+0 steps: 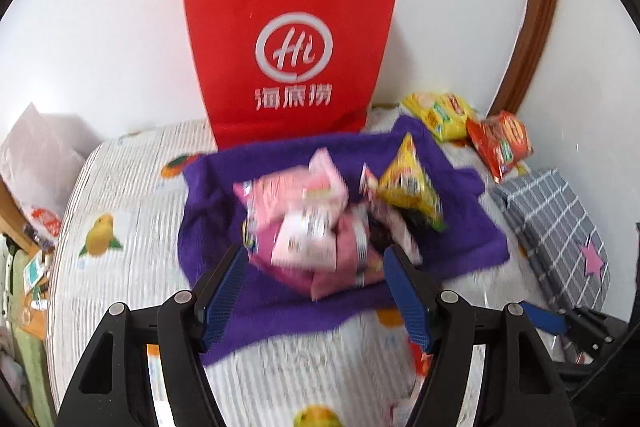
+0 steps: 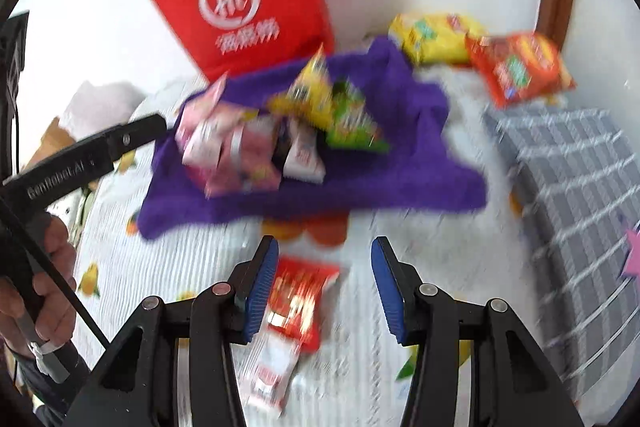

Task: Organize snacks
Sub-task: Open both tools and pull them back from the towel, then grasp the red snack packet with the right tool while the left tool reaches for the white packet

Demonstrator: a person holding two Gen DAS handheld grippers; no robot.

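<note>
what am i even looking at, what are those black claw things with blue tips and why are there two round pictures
Each picture comes from a fisheye camera mounted on a hand-held gripper, looking along its two blue-padded fingers. A person holds one in each hand: left gripper, right gripper. Both are open and hold nothing. On the bed, a purple towel carries a pile of pink snack packets and a yellow packet. A red paper bag stands behind. A red packet lies under the right gripper.

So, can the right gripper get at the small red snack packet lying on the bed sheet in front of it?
Probably yes. The right gripper stands open, holding nothing, and the red snack packet lies flat on the bed sheet just below its fingers, nearer the left one. Nothing covers it; the pile on the purple towel lies further away.
</note>
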